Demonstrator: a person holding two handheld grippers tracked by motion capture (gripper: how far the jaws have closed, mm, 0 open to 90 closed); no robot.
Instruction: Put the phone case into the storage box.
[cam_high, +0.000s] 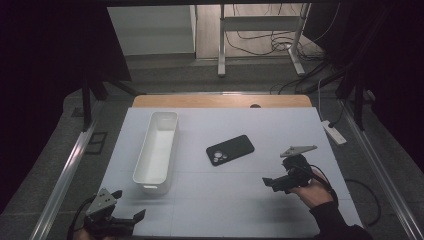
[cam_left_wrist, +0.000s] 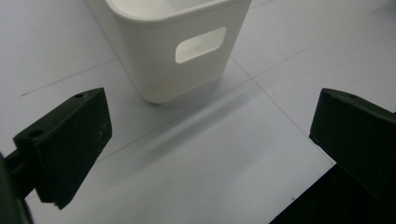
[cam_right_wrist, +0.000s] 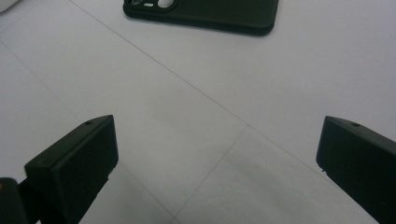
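**Both grippers open above the mat, phone untouched**

Landmark for all positions: white bin (cam_high: 156, 151), long and narrow, standing upright on the pale mat (cam_high: 225, 200) with its length running away from the person.

Phone (cam_high: 230, 149):
- Black, lying flat on the mat, camera cluster facing up
- To the right of the bin, about level with its middle, well apart from it
- Tilted, camera end nearer the person
- In the right gripper view (cam_right_wrist: 205, 13), at the top edge, ahead of the jaws and apart from them

Right gripper (cam_high: 270, 183):
- Held in a hand (cam_high: 312, 192), farther right of the bin than the phone, nearer the person
- Jaws spread wide, nothing between them but bare mat
- Near the phone, not touching it

Left gripper (cam_high: 127, 207):
- Just in front of the bin's near end, on the person's side
- Jaws spread wide, holding nothing
- In the left gripper view, bin's near end wall (cam_left_wrist: 182, 51) with its handle slot ahead of the jaws, apart from both

Wooden table edge (cam_high: 220, 101) beyond the bin's far end
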